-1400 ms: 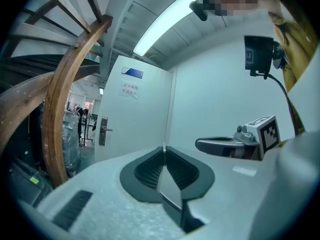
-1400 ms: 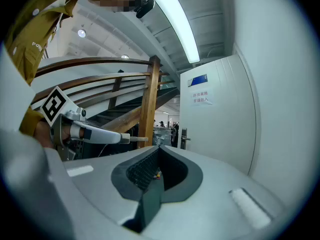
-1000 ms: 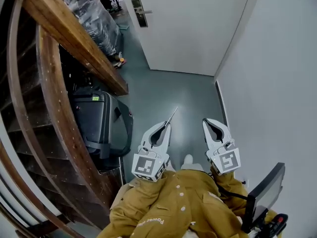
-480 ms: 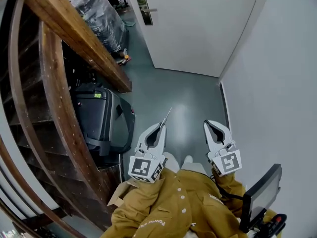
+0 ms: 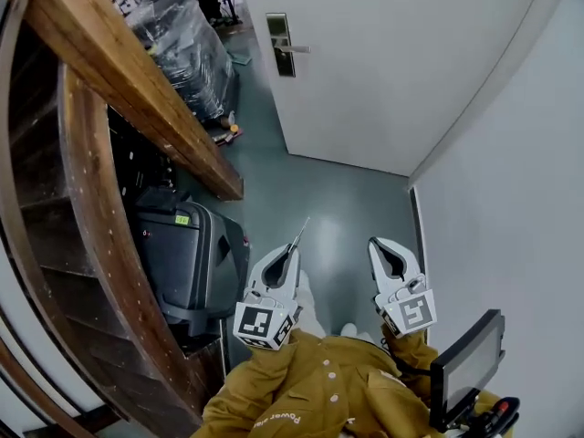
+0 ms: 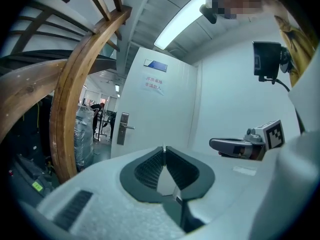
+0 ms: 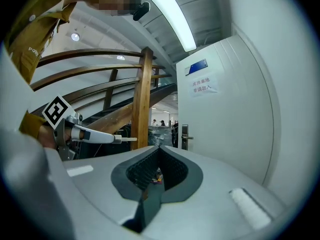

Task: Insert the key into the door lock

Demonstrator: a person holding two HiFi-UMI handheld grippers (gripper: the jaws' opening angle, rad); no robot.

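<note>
A white door (image 5: 392, 71) stands ahead, with a metal lock plate and lever handle (image 5: 282, 45) at its left edge. My left gripper (image 5: 293, 247) is shut on a thin metal key (image 5: 301, 230) that pokes out past its tips toward the door, still well short of it. In the left gripper view the key (image 6: 163, 148) shows edge-on between the closed jaws, with the lock plate (image 6: 122, 129) far off. My right gripper (image 5: 375, 243) hovers beside it, shut and holding nothing. The right gripper view shows the lock plate (image 7: 184, 136) and the key (image 7: 126, 139).
A curved wooden stair rail (image 5: 137, 99) runs along the left. A black suitcase (image 5: 187, 263) sits under it and a plastic-wrapped bundle (image 5: 187, 48) lies farther back. A white wall (image 5: 511, 199) closes the right side. A small screen (image 5: 465, 363) is at bottom right.
Both grippers have moved forward along the grey floor toward the door, which now looks nearer. The key stays held in the left gripper.
</note>
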